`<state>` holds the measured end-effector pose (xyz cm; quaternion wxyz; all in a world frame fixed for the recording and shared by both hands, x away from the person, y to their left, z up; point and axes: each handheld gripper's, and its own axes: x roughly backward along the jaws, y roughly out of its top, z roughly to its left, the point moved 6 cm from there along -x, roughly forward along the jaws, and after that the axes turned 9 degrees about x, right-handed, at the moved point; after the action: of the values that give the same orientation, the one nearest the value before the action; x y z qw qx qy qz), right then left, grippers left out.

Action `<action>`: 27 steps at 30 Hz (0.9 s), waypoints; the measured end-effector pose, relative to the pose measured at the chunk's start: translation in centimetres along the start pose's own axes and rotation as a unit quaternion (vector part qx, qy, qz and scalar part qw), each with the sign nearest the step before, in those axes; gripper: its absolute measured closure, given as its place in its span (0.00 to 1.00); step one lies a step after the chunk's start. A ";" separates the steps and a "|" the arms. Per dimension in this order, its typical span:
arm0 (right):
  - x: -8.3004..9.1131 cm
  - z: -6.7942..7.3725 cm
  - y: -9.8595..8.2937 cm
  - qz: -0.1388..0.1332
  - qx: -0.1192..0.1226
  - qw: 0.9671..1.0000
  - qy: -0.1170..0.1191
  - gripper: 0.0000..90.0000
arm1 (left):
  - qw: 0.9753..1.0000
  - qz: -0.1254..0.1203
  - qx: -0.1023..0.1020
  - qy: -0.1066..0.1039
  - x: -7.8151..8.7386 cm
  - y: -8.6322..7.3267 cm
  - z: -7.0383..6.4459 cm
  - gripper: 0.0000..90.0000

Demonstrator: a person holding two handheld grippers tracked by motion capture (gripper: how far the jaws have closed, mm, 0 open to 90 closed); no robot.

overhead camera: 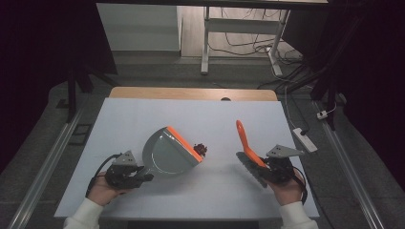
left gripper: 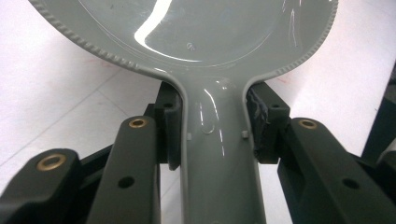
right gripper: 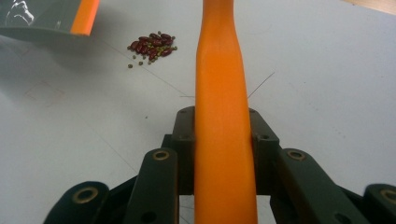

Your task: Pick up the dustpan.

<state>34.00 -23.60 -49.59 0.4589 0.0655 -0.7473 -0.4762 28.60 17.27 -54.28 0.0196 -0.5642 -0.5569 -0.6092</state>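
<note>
On a matte white worktop (overhead camera: 143, 119), the left gripper (overhead camera: 128, 172) has its black fingers (left gripper: 169, 126) clamped on the smooth neck of a glossy grey plastic dustpan (overhead camera: 167, 152), whose rim is finely ribbed and whose front lip is an orange strip. The right gripper (overhead camera: 279, 168) pinches the tapered orange handle of a hand brush (overhead camera: 246, 143), its grey bristle head near the hand. A small heap of dark red beans (right gripper: 152, 46) and tiny green seeds lies just beside the dustpan's lip.
</note>
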 end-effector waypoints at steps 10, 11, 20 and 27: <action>-0.2 0.2 0.0 0.002 0.007 1.000 0.003 0.78 | 0.999 0.043 -0.007 -0.011 -0.6 -0.7 -0.1 0.68; -0.2 0.2 0.0 0.002 0.007 1.000 0.002 0.78 | 0.999 0.045 -0.012 -0.013 -0.6 -0.7 -0.2 0.68; -0.3 0.2 0.0 0.005 0.010 1.000 0.002 0.78 | 0.997 0.070 -0.014 -0.026 -0.8 -1.0 -0.4 0.69; -0.4 0.3 0.0 0.005 0.011 1.000 0.003 0.78 | 0.996 0.091 -0.009 -0.012 -0.9 -1.1 -0.3 0.69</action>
<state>34.05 -23.18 -49.86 0.4632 0.0683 -0.7513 -0.4650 28.02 16.94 -55.63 0.0634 -0.6200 -0.4978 -0.6031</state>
